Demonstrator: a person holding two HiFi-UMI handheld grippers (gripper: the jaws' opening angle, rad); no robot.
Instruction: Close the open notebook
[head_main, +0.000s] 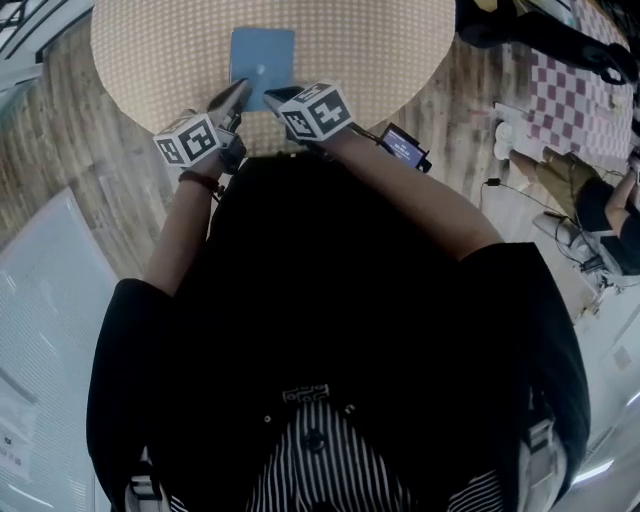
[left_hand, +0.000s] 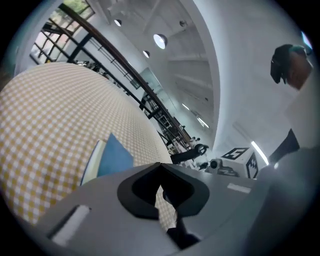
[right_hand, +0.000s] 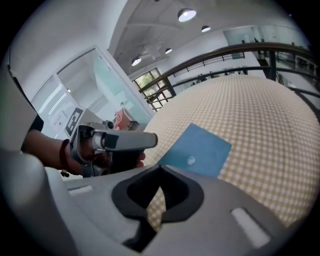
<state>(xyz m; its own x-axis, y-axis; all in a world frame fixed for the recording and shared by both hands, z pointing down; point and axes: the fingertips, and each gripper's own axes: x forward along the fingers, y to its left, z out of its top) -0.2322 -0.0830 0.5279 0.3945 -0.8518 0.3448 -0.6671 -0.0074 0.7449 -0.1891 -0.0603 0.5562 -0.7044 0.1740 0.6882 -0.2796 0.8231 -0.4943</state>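
**Checked round worktop, notebook shut**

A round worktop (head_main: 140, 60) draped in yellow-and-white checked cloth stands on plank flooring. The blue notebook (head_main: 262, 55) lies flat and closed on it, a plain rectangle with a small pale mark on its cover. The head view shows the left gripper (head_main: 240, 92) and right gripper (head_main: 272, 97) by its near edge, each with jaws together on nothing. Only the left gripper view shows the pale page edges. Only the right gripper view shows a banded wrist (right_hand: 47, 150) behind the left gripper.
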